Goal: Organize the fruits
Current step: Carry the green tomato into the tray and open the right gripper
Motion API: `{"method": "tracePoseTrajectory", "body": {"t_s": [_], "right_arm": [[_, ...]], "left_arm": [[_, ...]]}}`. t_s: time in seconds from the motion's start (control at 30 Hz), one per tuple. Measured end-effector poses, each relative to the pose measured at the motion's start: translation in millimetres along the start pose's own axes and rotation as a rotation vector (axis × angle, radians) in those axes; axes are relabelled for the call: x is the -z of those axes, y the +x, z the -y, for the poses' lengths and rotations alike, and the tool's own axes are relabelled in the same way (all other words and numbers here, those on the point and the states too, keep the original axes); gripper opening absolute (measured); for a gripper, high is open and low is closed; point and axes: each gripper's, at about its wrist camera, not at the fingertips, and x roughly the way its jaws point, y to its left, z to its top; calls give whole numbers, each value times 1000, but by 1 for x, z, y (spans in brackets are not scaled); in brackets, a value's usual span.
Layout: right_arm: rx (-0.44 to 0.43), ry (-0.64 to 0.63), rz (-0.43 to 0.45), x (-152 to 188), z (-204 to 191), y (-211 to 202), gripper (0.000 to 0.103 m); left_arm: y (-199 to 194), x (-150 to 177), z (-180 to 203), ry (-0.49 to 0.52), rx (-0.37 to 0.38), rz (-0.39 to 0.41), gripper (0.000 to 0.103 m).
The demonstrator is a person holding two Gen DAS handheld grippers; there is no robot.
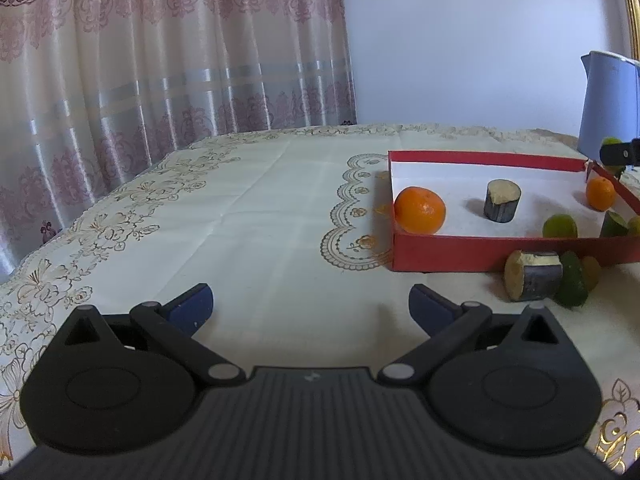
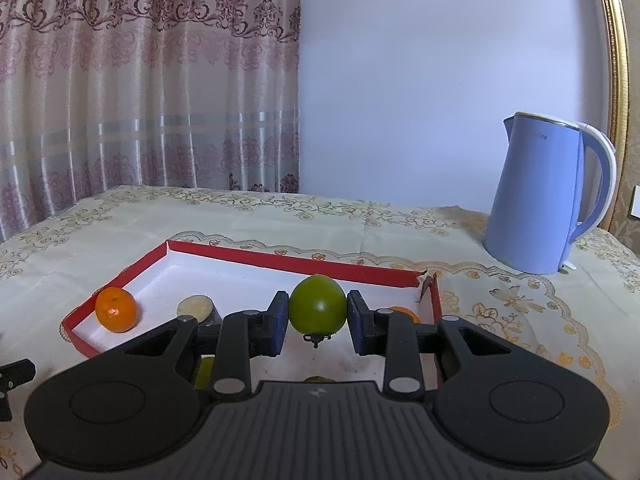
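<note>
Left wrist view
Left gripper: jaws spread wide, empty, near the red tray.
Inside tray: two oranges, one brown stub, a few green fruits at its near wall.
Outside tray: one more stub, some green pieces.

Right wrist view
Right gripper: clenched on a green fruit, above the tray.
Handling: probably light, firm, smooth-skinned, may slip; squeeze its widest middle.
Kettle: one, beyond the tray.

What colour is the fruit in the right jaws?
Green: the fruit shows best in the right wrist view.
</note>
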Motion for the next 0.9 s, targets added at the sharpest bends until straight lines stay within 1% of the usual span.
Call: {"method": "tracePoseTrajectory", "body": {"t_s": [0.3, 0.57, 0.73, 0.9], "right_arm": [[9, -3, -14, 2, 3, 8, 30], [25, 3, -51, 4, 7, 23, 30], [42, 7, -78, 7, 10, 32, 31], [68, 9, -85, 8, 14, 37, 32]], "left_arm": [[1, 0, 3, 15, -10, -6, 103], [2, 0, 2, 14, -12, -7, 103], [1, 0, 2, 14, -14, -7, 103], [1, -1, 2, 14, -11, -6, 103]]}}
